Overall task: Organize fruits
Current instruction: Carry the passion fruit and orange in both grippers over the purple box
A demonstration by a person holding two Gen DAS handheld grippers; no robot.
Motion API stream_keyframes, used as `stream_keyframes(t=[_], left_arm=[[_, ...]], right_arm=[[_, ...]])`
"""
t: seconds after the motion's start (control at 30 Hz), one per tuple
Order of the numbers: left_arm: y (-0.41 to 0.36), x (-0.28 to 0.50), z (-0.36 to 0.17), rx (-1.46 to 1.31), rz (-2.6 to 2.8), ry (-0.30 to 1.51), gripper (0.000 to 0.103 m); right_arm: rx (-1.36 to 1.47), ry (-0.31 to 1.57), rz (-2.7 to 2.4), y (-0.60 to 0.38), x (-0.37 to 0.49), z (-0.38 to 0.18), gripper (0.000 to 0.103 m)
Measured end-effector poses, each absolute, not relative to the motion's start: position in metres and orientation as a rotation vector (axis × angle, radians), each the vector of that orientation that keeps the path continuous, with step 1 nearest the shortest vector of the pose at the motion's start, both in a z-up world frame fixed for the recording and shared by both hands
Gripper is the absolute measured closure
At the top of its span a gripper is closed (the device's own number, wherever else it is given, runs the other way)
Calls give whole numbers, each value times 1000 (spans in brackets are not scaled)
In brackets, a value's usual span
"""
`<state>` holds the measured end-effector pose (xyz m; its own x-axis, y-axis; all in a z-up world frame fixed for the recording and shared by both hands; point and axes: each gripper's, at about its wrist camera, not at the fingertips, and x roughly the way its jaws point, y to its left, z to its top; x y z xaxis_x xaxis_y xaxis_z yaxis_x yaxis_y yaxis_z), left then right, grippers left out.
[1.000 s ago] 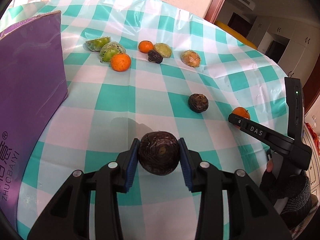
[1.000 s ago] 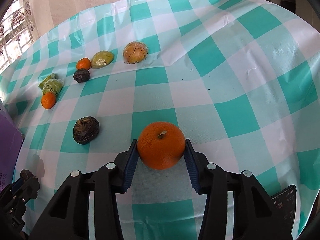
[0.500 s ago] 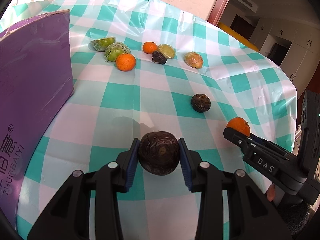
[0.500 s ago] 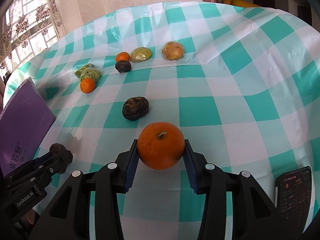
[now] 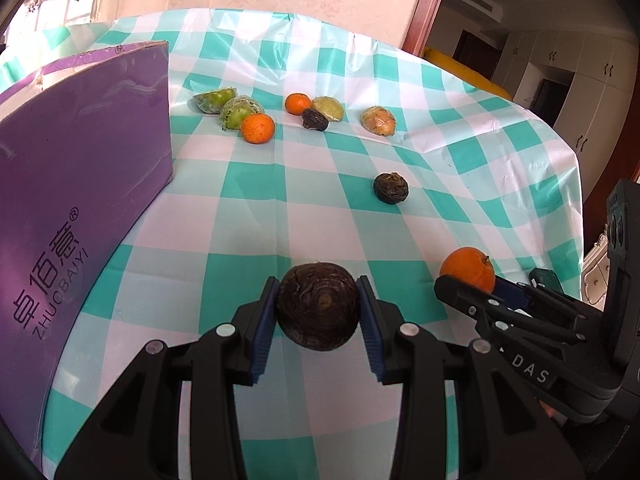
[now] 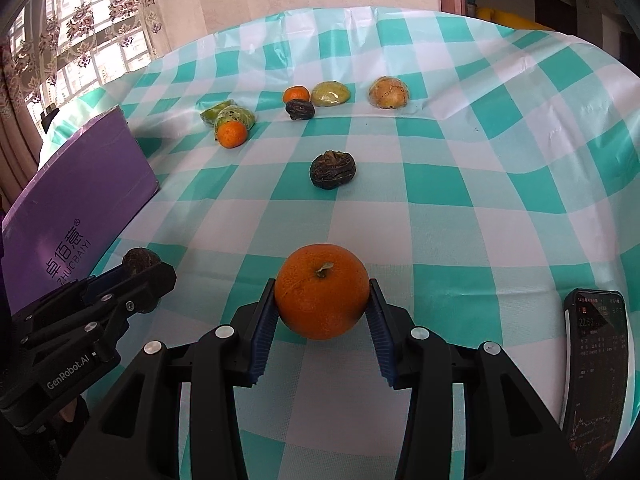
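My left gripper [image 5: 318, 312] is shut on a dark wrinkled fruit [image 5: 318, 310], held over the near part of the checked tablecloth [image 5: 256, 216]. My right gripper [image 6: 322, 300] is shut on an orange [image 6: 322, 290], also above the near cloth. In the left wrist view the right gripper [image 5: 466, 284] shows at the right with its orange [image 5: 468, 268]. In the right wrist view the left gripper [image 6: 148, 276] shows at the left with its dark fruit [image 6: 140, 260]. Another dark fruit [image 5: 391, 187] [image 6: 333, 169] lies mid-table.
At the far side lie two small oranges [image 5: 258, 128] [image 5: 297, 103], green wrapped fruit [image 5: 238, 112], a small dark fruit [image 5: 315, 119] and two wrapped pale fruits [image 5: 379, 121]. A purple box [image 5: 80, 160] stands at the left. A phone [image 6: 592, 368] lies at the near right.
Both grippers have drawn back toward the near edge with their fruit still held. The right gripper has swung closer beside the left one, and the purple box came into its view.
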<state>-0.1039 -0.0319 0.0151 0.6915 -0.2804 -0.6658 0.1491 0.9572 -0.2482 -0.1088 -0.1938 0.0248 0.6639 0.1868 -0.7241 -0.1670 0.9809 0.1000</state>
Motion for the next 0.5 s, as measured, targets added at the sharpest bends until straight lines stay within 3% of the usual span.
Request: stream_keyframes(t=[0.3,0.5], left_arm=[[-10,-128,17,-241,-232,748,64],[1,-162,64,-180,-212,571,64]], right_arm=[[-22,804,240,-176,-129,32,60],[-40,729,284,-157,-140,61,60]])
